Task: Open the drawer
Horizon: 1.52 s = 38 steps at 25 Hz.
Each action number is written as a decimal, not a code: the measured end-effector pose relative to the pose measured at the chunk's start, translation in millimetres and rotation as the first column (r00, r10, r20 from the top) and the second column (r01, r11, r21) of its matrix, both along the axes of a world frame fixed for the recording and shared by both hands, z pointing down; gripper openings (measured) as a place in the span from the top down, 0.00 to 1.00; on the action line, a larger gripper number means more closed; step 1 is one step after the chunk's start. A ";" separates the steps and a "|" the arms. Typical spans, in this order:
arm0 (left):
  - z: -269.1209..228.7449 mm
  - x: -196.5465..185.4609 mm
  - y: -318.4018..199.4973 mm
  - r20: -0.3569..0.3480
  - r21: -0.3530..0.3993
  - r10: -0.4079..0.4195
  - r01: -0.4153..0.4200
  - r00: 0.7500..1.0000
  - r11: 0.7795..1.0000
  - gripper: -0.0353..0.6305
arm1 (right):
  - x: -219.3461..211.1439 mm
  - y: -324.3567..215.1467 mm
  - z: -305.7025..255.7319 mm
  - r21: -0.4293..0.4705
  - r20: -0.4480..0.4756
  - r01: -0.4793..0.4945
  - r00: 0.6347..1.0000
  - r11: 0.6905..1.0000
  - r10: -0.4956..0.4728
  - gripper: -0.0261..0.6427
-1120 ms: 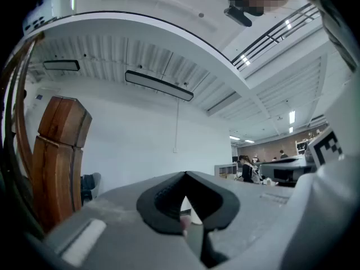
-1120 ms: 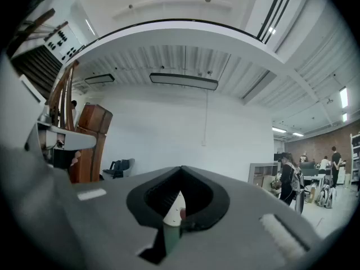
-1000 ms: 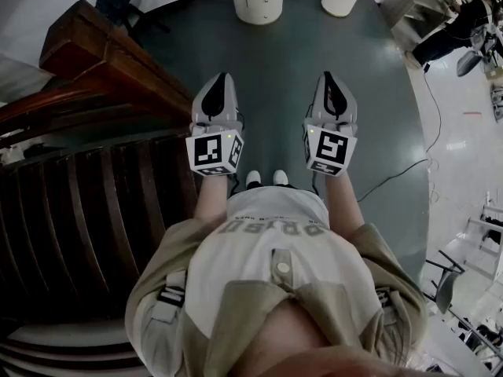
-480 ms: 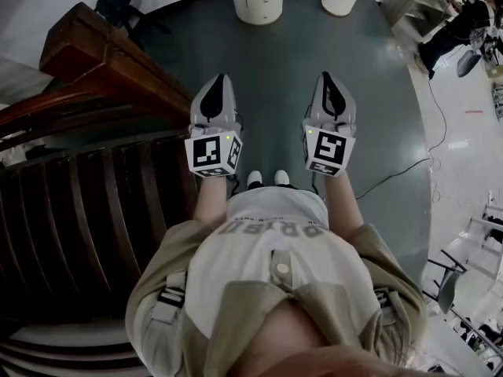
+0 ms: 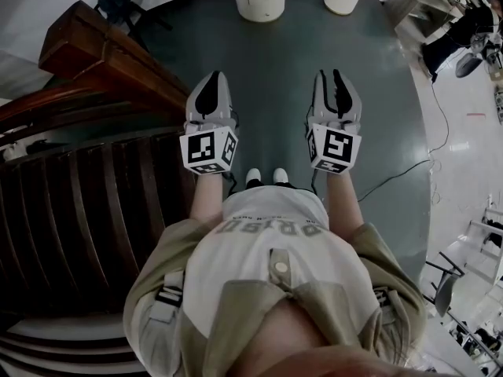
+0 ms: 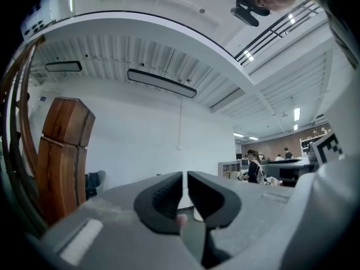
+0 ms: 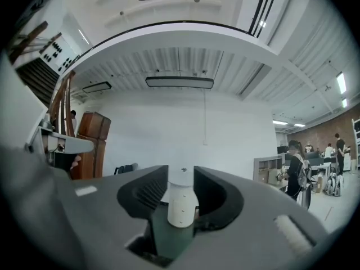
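Which part of the dark wooden furniture (image 5: 86, 210) is the drawer I cannot tell. The furniture is filling the left side of the head view, to the person's left. Its long rails are running from the picture's left edge toward the left gripper (image 5: 213, 78), and below them its surface is showing as deep brown, ribbed and glossy. A lighter brown wooden post (image 6: 64, 151) is standing upright at its far end, against a white wall.

The left gripper is pointing level over the grey-green floor (image 5: 275, 77), just beside the furniture's edge and apart from it, and its jaws are closed on nothing. The right gripper (image 5: 329, 75) is hanging level beside it, further from the furniture. Its jaws have just been opening and are standing apart with nothing held. A distant white pillar (image 7: 181, 204) is showing through the gap.
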<state>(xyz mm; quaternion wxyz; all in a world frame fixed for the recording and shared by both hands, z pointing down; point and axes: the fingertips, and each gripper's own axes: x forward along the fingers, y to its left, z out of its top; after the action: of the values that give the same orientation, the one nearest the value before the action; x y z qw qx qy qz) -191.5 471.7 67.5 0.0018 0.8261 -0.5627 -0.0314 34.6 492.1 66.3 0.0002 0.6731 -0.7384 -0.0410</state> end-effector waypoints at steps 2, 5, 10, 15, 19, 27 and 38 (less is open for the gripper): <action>1.5 -0.7 -1.7 -0.005 -0.014 0.003 -0.003 1.000 1.000 0.73 | 2.4 -1.1 3.8 -0.018 -0.001 0.020 1.000 1.000 -0.020 0.62; 5.3 1.7 -5.4 -0.013 -0.036 0.006 -0.007 1.000 0.999 0.55 | 11.1 -2.8 8.6 -0.029 -0.004 0.022 1.000 0.999 -0.022 0.51; 10.8 8.1 -12.1 -0.009 -0.057 -0.013 0.013 1.000 0.998 0.52 | 28.2 -7.5 15.6 -0.052 0.000 0.013 1.000 0.999 -0.013 0.48; 15.3 17.7 -19.7 -0.006 -0.071 -0.031 0.031 0.999 0.997 0.52 | 40.2 -16.1 17.9 -0.060 0.000 0.026 1.000 0.998 -0.026 0.48; 17.6 28.1 -24.2 -0.005 -0.084 -0.036 0.035 0.999 0.996 0.52 | 51.5 -23.7 16.5 -0.055 0.004 0.034 0.999 0.998 -0.034 0.48; 25.8 26.8 -42.8 0.010 -0.113 -0.045 0.046 0.999 0.993 0.52 | 53.6 -42.2 28.1 -0.074 0.042 0.042 0.998 0.996 -0.039 0.48; 40.0 28.6 -133.9 -0.014 -0.126 -0.021 0.019 1.000 0.992 0.52 | 45.7 -115.2 46.9 -0.101 0.021 0.040 0.999 0.994 -0.038 0.48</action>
<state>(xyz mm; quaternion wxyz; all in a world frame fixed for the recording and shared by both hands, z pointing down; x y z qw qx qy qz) -162.9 337.7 107.5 0.0576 0.8184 -0.5718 -0.0021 80.3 376.9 113.2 0.0263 0.6581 -0.7525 0.0029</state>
